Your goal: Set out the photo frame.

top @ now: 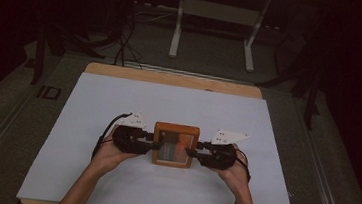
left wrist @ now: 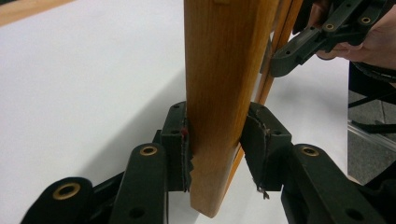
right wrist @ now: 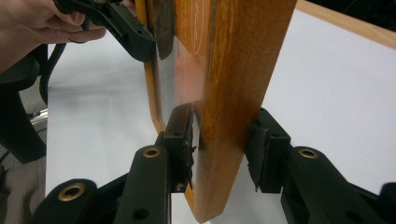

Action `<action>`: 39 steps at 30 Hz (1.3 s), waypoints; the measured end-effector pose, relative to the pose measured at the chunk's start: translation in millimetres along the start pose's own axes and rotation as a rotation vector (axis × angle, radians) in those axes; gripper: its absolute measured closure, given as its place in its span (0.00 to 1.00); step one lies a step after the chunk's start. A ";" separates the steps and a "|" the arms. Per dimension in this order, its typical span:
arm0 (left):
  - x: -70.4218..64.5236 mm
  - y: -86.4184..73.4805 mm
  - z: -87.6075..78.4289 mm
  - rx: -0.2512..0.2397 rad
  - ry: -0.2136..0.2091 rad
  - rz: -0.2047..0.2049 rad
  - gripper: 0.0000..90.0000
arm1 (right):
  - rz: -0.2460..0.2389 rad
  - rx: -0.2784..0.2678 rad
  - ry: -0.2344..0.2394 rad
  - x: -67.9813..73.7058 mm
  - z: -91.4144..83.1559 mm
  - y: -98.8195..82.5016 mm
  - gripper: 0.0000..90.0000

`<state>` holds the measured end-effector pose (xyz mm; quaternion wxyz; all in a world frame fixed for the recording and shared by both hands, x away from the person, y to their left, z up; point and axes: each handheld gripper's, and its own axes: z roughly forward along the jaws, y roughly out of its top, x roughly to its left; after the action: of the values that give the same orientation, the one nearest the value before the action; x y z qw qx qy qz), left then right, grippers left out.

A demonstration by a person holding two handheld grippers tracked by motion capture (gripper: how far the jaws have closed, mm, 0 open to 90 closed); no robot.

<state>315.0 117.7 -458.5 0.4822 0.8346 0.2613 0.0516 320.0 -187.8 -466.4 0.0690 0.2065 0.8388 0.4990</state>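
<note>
- High view: the wooden picture frame [top: 175,145] sits at the middle of the white bench [top: 93,103], clamped from both sides, the left tongs [top: 148,142] on its left rail and the right tongs [top: 190,149] on its right rail.
- Left gripper view: the pads [left wrist: 181,149] pinch only near the rail's corner, so the frame could pivot or slip out.
- Right gripper view: one pad [right wrist: 183,140] lies on the glass face; squeezing harder risks cracking it.
- Uneven hand motion could twist the frame.

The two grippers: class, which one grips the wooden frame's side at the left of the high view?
The left gripper, held in the person's left hand, has its jaws closed on that side of the wooden frame. The right gripper clamps the opposite side.
</note>
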 end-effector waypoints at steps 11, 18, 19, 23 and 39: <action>8.1 -4.9 1.6 0.016 -0.004 -0.020 0.70 | 0.030 0.015 0.006 -2.1 10.2 -3.2 0.71; 12.5 -7.9 3.9 0.017 0.002 -0.042 0.69 | 0.045 0.022 0.002 -3.8 15.5 -4.0 0.71; 12.9 -8.2 4.1 0.017 0.004 -0.044 0.69 | 0.045 0.023 0.003 -4.3 16.4 -4.2 0.71; 14.4 -9.3 5.3 0.029 0.008 -0.053 0.69 | 0.053 0.026 0.007 -6.2 19.6 -5.3 0.71; 25.7 -10.4 16.9 0.017 0.044 -0.148 0.67 | 0.147 0.006 0.014 -22.7 30.9 -12.1 0.69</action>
<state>338.7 121.2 -480.4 0.4716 0.8159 0.3331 0.0319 347.1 -177.3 -494.2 0.0254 0.2643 0.8233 0.5017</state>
